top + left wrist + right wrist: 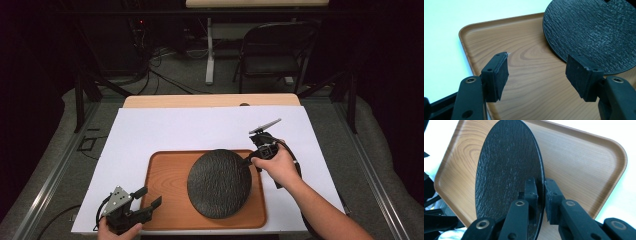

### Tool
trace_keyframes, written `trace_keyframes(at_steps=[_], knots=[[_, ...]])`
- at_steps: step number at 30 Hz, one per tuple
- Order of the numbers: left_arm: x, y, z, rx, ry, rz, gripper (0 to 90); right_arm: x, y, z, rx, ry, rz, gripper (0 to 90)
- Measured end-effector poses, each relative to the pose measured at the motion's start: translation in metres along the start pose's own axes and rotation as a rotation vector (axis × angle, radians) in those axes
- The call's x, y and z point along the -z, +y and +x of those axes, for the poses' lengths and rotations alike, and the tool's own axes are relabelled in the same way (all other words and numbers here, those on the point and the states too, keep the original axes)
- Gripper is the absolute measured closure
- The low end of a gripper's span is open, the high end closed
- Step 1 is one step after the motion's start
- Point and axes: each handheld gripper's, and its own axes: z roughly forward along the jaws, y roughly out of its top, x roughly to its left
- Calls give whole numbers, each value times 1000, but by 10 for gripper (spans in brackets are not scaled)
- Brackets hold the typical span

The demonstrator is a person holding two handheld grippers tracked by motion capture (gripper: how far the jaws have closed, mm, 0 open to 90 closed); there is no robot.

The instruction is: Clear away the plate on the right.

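A round black textured plate point(219, 183) lies over the wooden tray point(162, 187) on the white sheet. My right gripper point(248, 161) is shut on the plate's right rim; in the right gripper view its jaws pinch the edge of the plate point(506, 167), which looks tilted up off the tray point(579, 162). My left gripper point(148, 197) stands open over the tray's near left corner, holding nothing. In the left gripper view its gripper point(536, 75) has bare tray wood point(499, 37) between the pads, with the plate point(596, 30) just beyond the right pad.
A white sheet point(165, 127) covers most of the light wooden table point(210, 100). Beyond the table stand a black folding chair point(275, 50) and a white table leg point(210, 50), with cables on the floor. Metal rails run along both sides.
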Motion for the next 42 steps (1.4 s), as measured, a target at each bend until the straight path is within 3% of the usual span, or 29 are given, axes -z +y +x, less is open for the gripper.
trace_keyframes(at_steps=[4, 9, 14, 21, 28, 42], knots=[[0, 0, 0, 0, 0, 1, 345, -1, -1, -2, 12, -2, -2, 817], [0, 0, 0, -1, -1, 1, 345, -4, -3, -6, -19, -6, 8, 807], [0, 0, 0, -1, -2, 4, 345, -9, -5, -14, -17, -7, 8, 796], [0, 0, 0, 0, -2, 6, 345, -17, -11, -26, -73, 0, 26, 777], [0, 0, 0, -1, -3, 6, 345, -26, -17, -35, -90, -1, 35, 756], [-1, 0, 0, -1, -3, 8, 345, -36, -28, -39, -76, -41, 25, 720]])
